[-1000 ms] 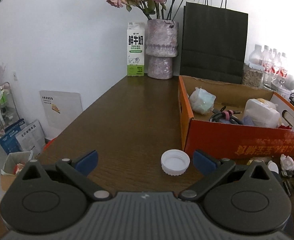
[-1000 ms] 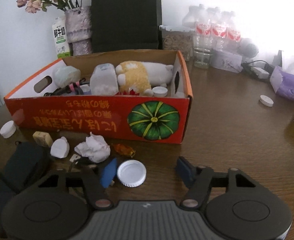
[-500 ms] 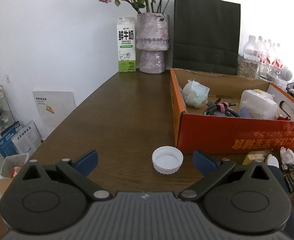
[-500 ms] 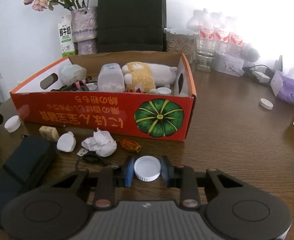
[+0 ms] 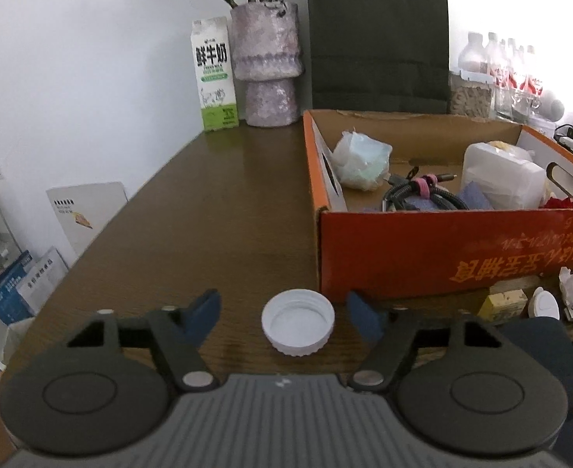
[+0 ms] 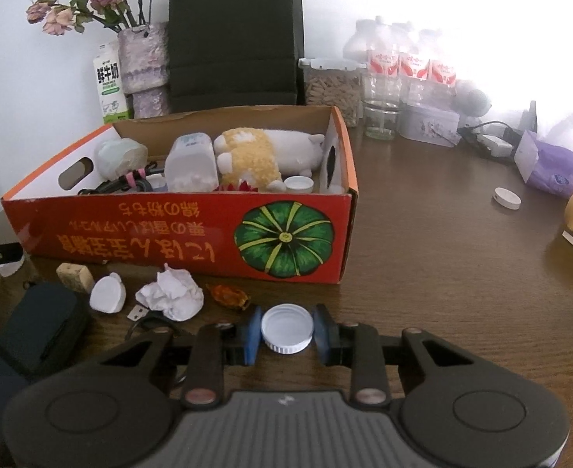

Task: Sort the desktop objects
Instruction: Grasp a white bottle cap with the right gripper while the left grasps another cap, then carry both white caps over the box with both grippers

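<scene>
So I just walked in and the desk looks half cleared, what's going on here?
A person is sorting desk clutter into the orange cardboard box, one tool per hand. The right tool is shut on a white bottle cap. The left tool is closing around another white cap, open side up on the table, pads not yet touching it. A crumpled tissue and a candy wrapper lie in front of the box.

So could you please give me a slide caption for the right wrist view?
Right gripper shut on a white cap before the orange box.
</scene>
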The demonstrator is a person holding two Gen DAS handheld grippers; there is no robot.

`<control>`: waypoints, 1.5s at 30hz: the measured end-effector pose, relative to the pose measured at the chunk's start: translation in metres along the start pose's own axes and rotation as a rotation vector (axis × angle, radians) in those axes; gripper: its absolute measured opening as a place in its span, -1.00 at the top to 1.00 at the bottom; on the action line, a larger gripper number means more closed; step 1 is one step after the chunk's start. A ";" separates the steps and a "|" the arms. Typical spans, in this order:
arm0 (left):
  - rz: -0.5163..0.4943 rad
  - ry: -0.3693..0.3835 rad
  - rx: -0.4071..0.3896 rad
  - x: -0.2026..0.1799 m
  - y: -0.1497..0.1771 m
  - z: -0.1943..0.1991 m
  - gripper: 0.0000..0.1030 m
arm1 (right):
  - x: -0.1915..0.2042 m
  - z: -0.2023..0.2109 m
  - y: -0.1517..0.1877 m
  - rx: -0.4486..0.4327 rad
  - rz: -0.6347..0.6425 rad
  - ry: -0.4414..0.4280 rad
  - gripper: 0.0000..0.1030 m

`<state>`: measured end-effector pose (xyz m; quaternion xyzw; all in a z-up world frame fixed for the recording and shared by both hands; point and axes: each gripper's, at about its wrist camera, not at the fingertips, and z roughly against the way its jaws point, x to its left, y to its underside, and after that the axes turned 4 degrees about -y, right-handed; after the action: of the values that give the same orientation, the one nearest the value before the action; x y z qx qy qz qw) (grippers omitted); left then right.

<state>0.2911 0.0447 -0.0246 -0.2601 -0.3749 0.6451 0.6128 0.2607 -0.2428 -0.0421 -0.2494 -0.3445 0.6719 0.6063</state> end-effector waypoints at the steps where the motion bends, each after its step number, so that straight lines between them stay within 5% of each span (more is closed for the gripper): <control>1: 0.001 0.005 0.002 0.000 0.001 0.000 -0.20 | 0.000 0.000 0.000 -0.002 0.003 0.001 0.46; 8: 0.021 0.043 0.037 0.000 0.003 -0.008 0.20 | 0.001 -0.001 0.002 -0.021 0.012 0.001 0.46; 25: 0.056 0.048 -0.022 0.000 0.007 0.014 0.21 | 0.002 0.001 0.005 -0.044 0.006 -0.007 0.47; 36: 0.098 0.097 -0.179 0.014 -0.015 0.077 0.21 | -0.001 0.052 -0.015 -0.163 0.002 -0.012 0.47; 45: 0.071 0.158 -0.307 -0.010 -0.059 0.101 0.21 | 0.007 0.068 -0.061 -0.268 0.016 -0.042 0.47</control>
<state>0.2472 0.0163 0.0807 -0.4134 -0.4102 0.5791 0.5705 0.2479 -0.2455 0.0481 -0.3170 -0.4418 0.6298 0.5547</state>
